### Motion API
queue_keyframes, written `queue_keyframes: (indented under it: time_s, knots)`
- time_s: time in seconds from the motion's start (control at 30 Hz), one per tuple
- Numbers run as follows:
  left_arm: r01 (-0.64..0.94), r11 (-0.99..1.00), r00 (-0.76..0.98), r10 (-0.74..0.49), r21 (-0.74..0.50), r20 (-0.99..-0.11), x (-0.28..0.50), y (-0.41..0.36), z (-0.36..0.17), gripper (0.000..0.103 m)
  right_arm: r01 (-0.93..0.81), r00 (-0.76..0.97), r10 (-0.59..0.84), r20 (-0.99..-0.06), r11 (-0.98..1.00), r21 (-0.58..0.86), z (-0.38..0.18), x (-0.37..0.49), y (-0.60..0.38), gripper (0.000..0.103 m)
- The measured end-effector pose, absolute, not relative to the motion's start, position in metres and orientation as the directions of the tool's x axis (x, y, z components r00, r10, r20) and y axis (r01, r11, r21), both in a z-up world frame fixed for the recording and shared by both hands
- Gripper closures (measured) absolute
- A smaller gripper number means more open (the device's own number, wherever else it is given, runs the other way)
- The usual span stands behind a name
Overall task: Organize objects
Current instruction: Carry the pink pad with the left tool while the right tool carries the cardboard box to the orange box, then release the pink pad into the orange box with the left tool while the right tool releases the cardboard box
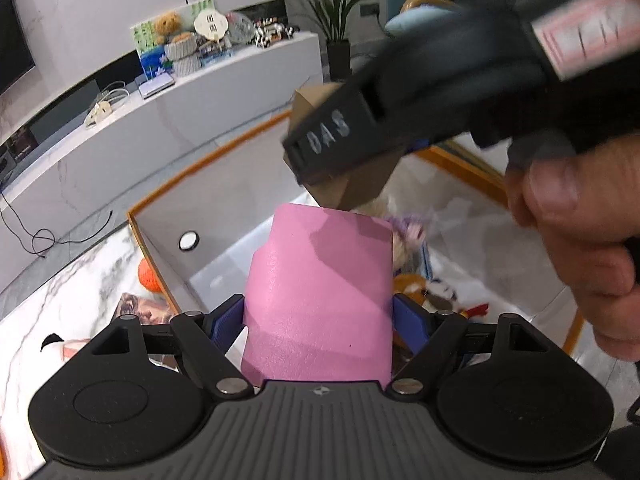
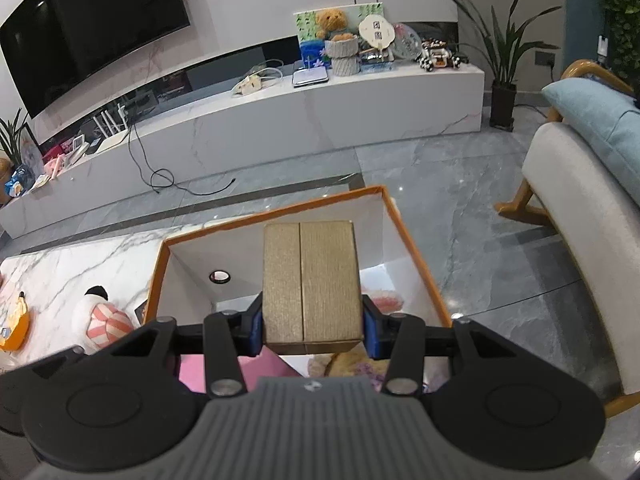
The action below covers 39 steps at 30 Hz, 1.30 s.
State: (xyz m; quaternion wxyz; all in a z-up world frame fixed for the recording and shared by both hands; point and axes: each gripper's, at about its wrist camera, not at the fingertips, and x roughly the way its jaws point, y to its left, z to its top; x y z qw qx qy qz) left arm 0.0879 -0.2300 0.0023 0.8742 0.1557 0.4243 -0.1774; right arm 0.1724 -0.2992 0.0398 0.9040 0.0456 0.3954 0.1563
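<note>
1. Pink box (image 1: 320,300) clamped between the blue pads of the left gripper (image 1: 320,320), jaws spread wide to span its width and pressing on both sides; held tilted down over the open storage box (image 1: 160,240), presumably to be lowered inside.
2. Brown cardboard box (image 2: 310,284) pinched in the right gripper (image 2: 312,326), jaws drawn in narrow against its two sides; gripped near the bottom end, probably so most of it reaches ahead into the storage box first.
3. Carried side by side above the same white-walled, orange-rimmed storage box (image 2: 412,240), seemingly to drop both in one trip; right gripper (image 1: 400,128) crossing just ahead of the pink box in the left view, so some risk of bumping.
4. Already lying at the bottom: soft toys (image 1: 416,292), bunched toward one side, leaving bare white floor on the other as the likely landing spot.
5. Not yet gathered on the marble table (image 2: 80,248) beside the storage box: a striped plush (image 2: 106,320) and an orange ball (image 1: 148,276).
</note>
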Motion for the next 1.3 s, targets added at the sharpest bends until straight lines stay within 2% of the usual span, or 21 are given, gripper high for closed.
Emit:
queue_keyframes:
  time_s: [0.27,0.6,0.8,1.3]
  knots:
    - [0.43,0.889,0.564,-0.132,0.154,-0.815,0.098,-0.232,-0.011,0.011,-0.271,0.621,0.304,-0.723,0.948,0.166,0.029,0.177,-0.275,0.056]
    - [0.421,0.894,0.575,-0.132,0.154,-0.807,0.103,-0.231,-0.01,0.011,-0.27,0.58,0.317,-0.75,0.944,0.191,0.018,0.185,-0.271,0.055]
    - [0.429,0.893,0.576,-0.157,0.134,-0.803,0.102,-0.229,-0.007,0.011,-0.277,0.604,0.324,-0.728,0.942,0.19,0.023,0.181,-0.266,0.054]
    - [0.401,0.913,0.651,-0.222,0.081,-0.726,0.084,-0.212,0.009,0.01,-0.27,0.611,0.323,-0.722,0.943,0.194,0.027,0.179,-0.265,0.05]
